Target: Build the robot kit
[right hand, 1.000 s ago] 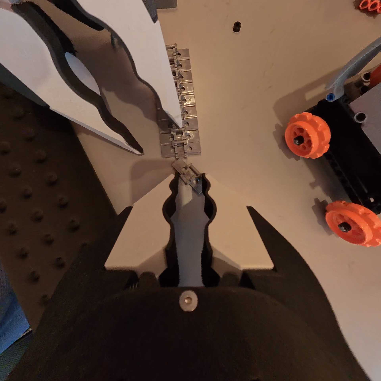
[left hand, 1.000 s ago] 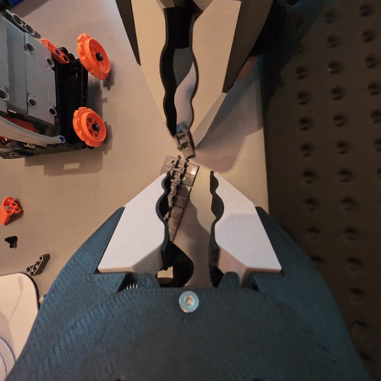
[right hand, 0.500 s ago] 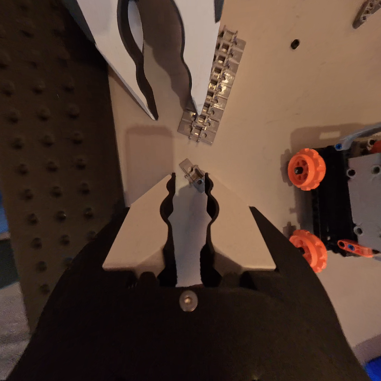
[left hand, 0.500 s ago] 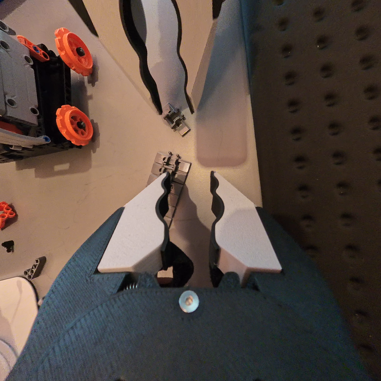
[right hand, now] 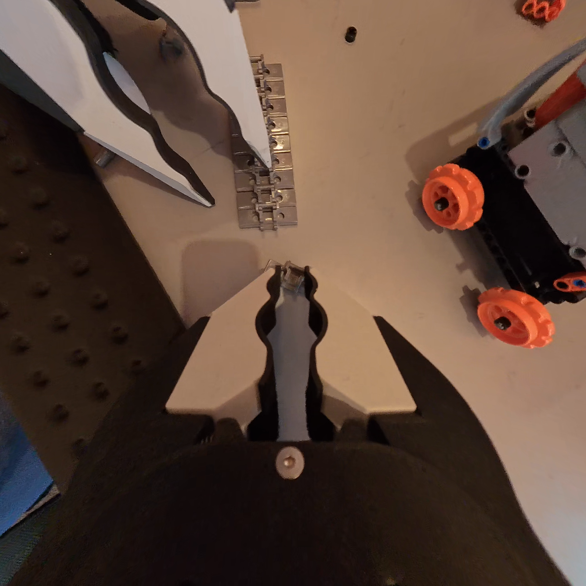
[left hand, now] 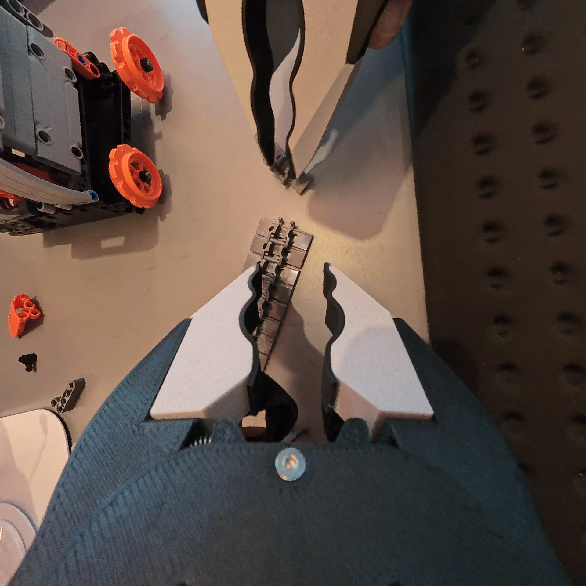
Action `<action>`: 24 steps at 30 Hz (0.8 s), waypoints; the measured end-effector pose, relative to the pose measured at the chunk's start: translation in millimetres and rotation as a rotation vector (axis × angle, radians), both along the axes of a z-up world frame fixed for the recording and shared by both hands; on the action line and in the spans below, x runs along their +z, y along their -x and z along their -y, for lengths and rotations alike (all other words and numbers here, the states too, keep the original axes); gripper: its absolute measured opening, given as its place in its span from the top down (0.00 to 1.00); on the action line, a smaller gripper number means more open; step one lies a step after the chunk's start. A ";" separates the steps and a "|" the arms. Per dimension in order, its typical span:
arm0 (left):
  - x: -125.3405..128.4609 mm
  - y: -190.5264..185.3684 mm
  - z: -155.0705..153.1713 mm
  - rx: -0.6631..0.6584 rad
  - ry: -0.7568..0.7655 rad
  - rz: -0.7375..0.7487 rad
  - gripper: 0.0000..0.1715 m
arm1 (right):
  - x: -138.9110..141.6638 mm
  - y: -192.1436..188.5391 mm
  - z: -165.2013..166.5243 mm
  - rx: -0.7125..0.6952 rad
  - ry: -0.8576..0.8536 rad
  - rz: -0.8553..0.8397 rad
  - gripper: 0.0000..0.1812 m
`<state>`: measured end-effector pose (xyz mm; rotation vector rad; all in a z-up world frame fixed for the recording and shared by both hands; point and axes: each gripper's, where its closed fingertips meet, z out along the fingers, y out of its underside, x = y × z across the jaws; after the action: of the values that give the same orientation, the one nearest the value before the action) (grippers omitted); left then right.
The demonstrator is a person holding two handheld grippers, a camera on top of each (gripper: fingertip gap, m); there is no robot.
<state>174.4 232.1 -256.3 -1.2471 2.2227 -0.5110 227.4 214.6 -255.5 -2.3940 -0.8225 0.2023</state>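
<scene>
On a beige tabletop [left hand: 196, 285], the left gripper [left hand: 293, 269] hangs with its jaws spread over a strip of grey track links [left hand: 279, 272] lying flat on the surface. The strip runs up between the two white fingers, closer to the left finger [left hand: 215, 342], whose tip overlaps the strip's edge; whether it touches cannot be told. The strip's far end pokes out past the fingertips.

Just beyond that end, across a small gap of bare table, the right gripper [right hand: 291, 272] points back toward the strip with its jaws pressed onto a single grey track link [right hand: 293, 280], which sticks out at the fingertips. In the left wrist view the same link [left hand: 290, 176] shows at the tip of the far gripper [left hand: 287, 171], apart from the strip.

To the left of both grippers, as the left wrist view has it, a partly built toy vehicle [left hand: 57, 126] of grey panels on a black frame rests with two orange toothed wheels [left hand: 134, 174] facing the strip. Nearer on that side lie loose parts: a small orange connector [left hand: 23, 314], a tiny black piece [left hand: 28, 361] and a short dark grey beam [left hand: 68, 394], beside the corner of a white tray [left hand: 31, 444]. A dark studded mat [left hand: 513, 253] borders the table on the right.
</scene>
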 end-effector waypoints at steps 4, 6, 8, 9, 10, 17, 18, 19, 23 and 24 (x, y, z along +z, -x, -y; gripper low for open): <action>-1.1 1.2 1.9 -0.009 0.008 0.000 0.78 | -3.9 11.5 1.7 0.090 -0.001 0.006 0.97; -1.7 1.2 3.0 -0.014 0.007 -0.001 0.78 | -2.2 10.6 5.5 0.121 0.002 0.025 0.95; -1.5 1.0 2.4 -0.014 0.002 0.001 0.78 | 3.9 5.1 4.8 0.084 -0.011 0.019 0.92; -1.2 1.0 2.0 -0.014 0.002 0.002 0.78 | 5.1 1.7 4.7 0.060 -0.010 0.016 0.90; -0.7 0.9 2.5 -0.016 0.006 0.003 0.78 | 6.1 0.4 4.3 0.046 -0.015 0.007 0.89; -1.7 1.0 2.2 -0.019 0.006 0.002 0.79 | -3.9 6.8 1.7 0.053 0.010 -0.043 0.93; -1.8 1.3 2.3 -0.019 0.005 0.003 0.79 | -4.0 7.9 1.5 0.061 0.011 -0.046 0.93; -2.0 1.7 2.8 -0.021 0.008 0.003 0.79 | -3.6 8.6 0.9 0.071 0.007 -0.044 0.94; -2.5 2.2 4.3 -0.031 0.015 0.007 0.81 | 6.4 20.8 -5.5 0.121 -0.042 -0.095 0.94; -2.6 2.1 4.7 -0.032 0.019 0.006 0.81 | 5.2 22.4 -6.3 0.131 -0.037 -0.089 0.94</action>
<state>172.3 227.5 -258.9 -1.2200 2.2410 -0.5480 205.1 220.9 -250.3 -2.2807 -0.9344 0.3401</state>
